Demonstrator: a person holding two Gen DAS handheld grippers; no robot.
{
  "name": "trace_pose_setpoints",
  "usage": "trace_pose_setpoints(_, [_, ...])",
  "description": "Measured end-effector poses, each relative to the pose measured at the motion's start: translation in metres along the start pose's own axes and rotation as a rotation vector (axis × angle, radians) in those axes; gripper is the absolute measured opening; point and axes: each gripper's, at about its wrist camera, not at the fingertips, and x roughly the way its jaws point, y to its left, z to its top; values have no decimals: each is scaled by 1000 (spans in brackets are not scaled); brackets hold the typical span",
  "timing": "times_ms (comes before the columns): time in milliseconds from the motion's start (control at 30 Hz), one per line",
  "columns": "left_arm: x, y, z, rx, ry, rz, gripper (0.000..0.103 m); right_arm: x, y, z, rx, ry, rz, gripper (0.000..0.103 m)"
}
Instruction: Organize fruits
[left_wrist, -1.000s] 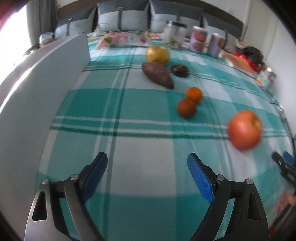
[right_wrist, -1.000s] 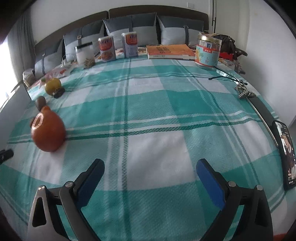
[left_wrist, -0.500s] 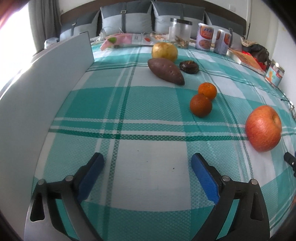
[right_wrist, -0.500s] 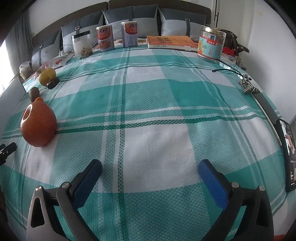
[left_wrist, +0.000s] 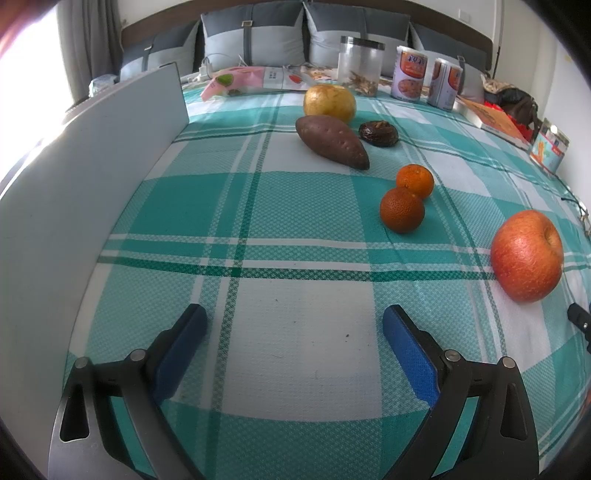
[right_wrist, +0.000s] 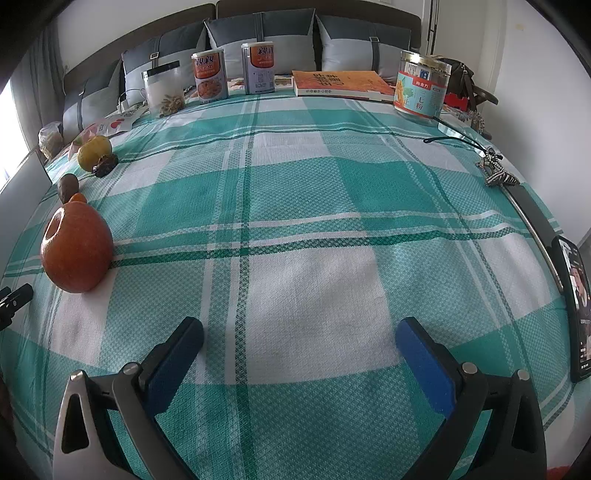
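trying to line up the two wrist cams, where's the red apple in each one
Left wrist: the apple sits at the right edge, right of the two oranges.
Right wrist: the apple sits at the left edge, stem dimple turned toward the camera.
Shared landmark: the two printed cans, top right of centre in the left view, top centre-left in the right view.

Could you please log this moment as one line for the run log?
left gripper: open, just widened, empty | right gripper: open, empty | apple, two tangerines, sweet potato: on cloth, untouched

Bed (left_wrist: 295, 206) (teal plaid cover) bears apple (left_wrist: 526, 256), tangerines (left_wrist: 402, 215), sweet potato (left_wrist: 330, 141).
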Motion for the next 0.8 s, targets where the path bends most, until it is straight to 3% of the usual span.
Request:
trace_pose_setpoints(500, [1, 0, 1, -4, 4, 1, 98, 0, 0, 0, 1, 0, 0, 103])
trace_pose_setpoints(600, [8, 2, 20, -17, 59, -57, 97, 0, 0, 0, 1, 0, 0, 103])
trace_pose_setpoints(667, [13, 6, 50, -67, 65, -111, 97, 0, 0, 0, 1, 0, 0, 103])
trace_pose_setpoints(800, [32, 1, 110, -111, 54, -111, 97, 0, 0, 0, 0, 0, 0, 103])
